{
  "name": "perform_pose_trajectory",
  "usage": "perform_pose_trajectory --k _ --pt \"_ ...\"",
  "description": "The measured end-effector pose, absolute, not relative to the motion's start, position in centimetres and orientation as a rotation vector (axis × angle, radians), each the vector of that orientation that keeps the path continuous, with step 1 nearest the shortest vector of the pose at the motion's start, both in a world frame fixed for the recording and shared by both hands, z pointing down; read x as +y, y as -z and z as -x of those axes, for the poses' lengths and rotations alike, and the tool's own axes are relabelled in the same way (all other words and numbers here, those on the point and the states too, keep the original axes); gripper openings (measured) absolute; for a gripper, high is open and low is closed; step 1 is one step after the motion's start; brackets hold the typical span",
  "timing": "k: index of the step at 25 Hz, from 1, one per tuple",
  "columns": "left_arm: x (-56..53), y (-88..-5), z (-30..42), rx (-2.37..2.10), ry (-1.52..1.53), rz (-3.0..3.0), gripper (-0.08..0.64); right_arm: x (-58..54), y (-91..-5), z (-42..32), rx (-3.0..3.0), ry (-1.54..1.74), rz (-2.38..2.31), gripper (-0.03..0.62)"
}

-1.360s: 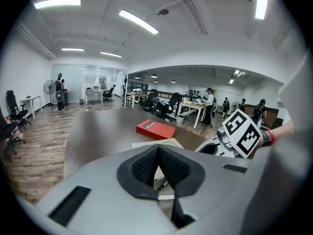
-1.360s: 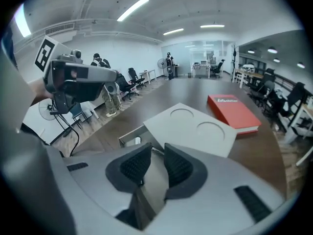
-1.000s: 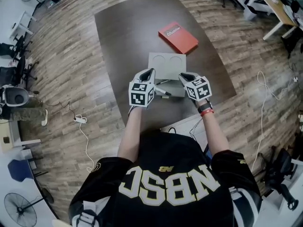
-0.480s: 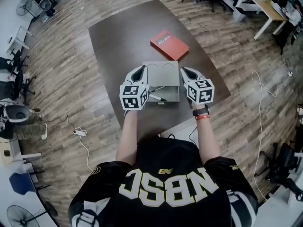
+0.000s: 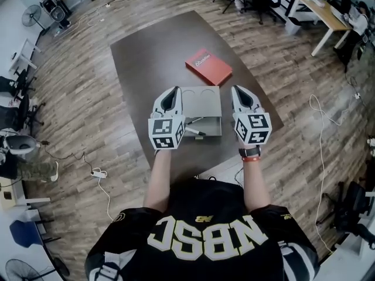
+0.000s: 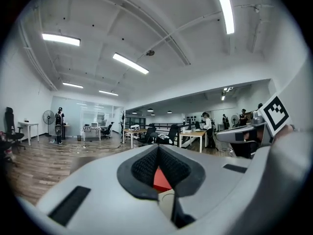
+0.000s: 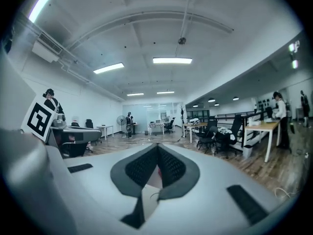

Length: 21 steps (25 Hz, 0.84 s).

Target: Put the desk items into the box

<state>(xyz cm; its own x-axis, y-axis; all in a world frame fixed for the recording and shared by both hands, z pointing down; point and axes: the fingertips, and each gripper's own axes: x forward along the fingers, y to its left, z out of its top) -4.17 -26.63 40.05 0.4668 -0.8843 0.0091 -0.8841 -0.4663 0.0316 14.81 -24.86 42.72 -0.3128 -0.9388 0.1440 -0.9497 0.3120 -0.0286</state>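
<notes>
**Reaching for the red book, the 1 item left outside the box**

Both grippers hang level above the near end of the bench (image 5: pixel 146 51), with nothing in them. The left gripper (image 5: pixel 171 96) has its jaws together on nothing, and the right gripper (image 5: pixel 239 95) is closed and empty too. They flank the grey box (image 5: pixel 212 105), whose near compartment already holds pens (image 5: pixel 193 132).

The red book (image 5: pixel 208 67) lies flat on the bench just beyond the box's far edge, turned at an angle to it. It looks like the next thing to go in. To do this well, open 1 gripper's jaws before coming down, take the book by an edge that overhangs nothing, and tilt it up so a jaw can slip beneath. Then carry it back over the box without dragging.

The box itself stands between the grippers and the book, so the reach must pass over or beside it. The bench bears nothing else. Office chairs, fans and loose cables sit on the wooden floor, well apart from the work.
</notes>
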Motion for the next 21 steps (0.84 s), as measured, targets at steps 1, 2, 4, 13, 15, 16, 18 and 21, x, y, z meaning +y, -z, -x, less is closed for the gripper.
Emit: perform_pose_trajectory --k 1,2,4,13,15,16,18,21 --pt "-26.4 -39.9 4.3 -1.616 0.024 -2.667 0.014 -24.6 -42.2 -14.8 -2.463 -0.136 -1.792 0.009" --pt "-26.3 -39.7 4.4 -1.622 0.033 -2.670 0.014 -24.3 -41.8 -14.8 -2.462 -0.115 -1.801 0.009" --pt "-26.2 -39.4 4.4 -1.625 0.044 -2.673 0.014 -24.1 -41.3 -14.6 -2.457 -0.094 -1.804 0.009" --pt "-25.9 -40.1 4.8 -1.621 0.029 -2.655 0.014 -23.9 -42.3 -13.5 -2.438 -0.122 -1.750 0.009" --pt "-25.8 -40.2 5.0 -1.618 0.029 -2.652 0.014 -23.8 -42.5 -13.1 -2.446 -0.133 -1.737 0.009" --pt "-25.8 -40.2 5.0 -1.616 0.030 -2.651 0.014 -23.8 -42.6 -13.0 -2.450 -0.140 -1.731 0.009" --pt "-25.9 -40.5 5.0 -1.610 0.027 -2.648 0.014 -23.8 -43.0 -12.8 -2.458 -0.158 -1.718 0.009" --pt "-26.0 -41.2 5.1 -1.600 0.013 -2.642 0.014 -23.9 -43.8 -12.4 -2.466 -0.188 -1.699 0.009"
